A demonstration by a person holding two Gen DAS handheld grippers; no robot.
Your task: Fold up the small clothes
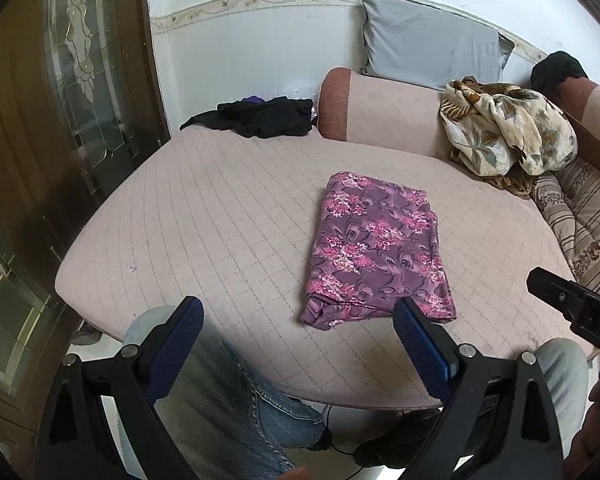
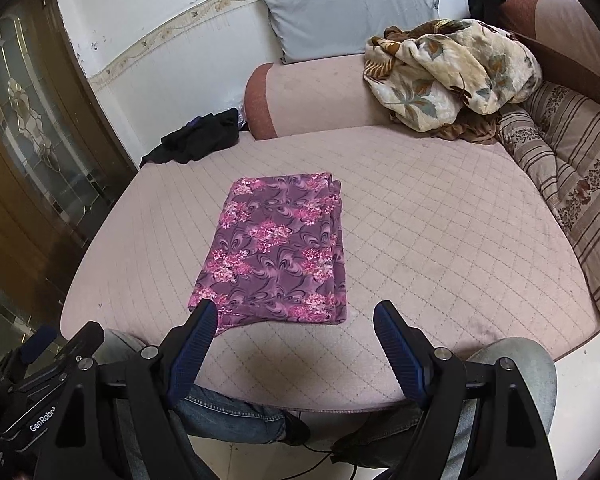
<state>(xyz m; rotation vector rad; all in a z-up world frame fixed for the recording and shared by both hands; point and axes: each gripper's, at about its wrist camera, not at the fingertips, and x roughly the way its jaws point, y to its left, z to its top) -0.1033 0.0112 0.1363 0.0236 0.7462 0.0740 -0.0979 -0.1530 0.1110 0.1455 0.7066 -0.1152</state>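
Observation:
A purple cloth with pink flowers lies folded into a flat rectangle on the pink quilted bed; it also shows in the right wrist view. My left gripper is open and empty, held above the bed's front edge, just near of the cloth's near left corner. My right gripper is open and empty, above the front edge, with its left finger over the cloth's near left corner. The right gripper's body shows at the right edge of the left wrist view.
A pile of dark clothes lies at the bed's far left corner. A floral blanket is heaped at the far right beside a striped cushion. A grey pillow leans on the wall. My knees in jeans are under the front edge.

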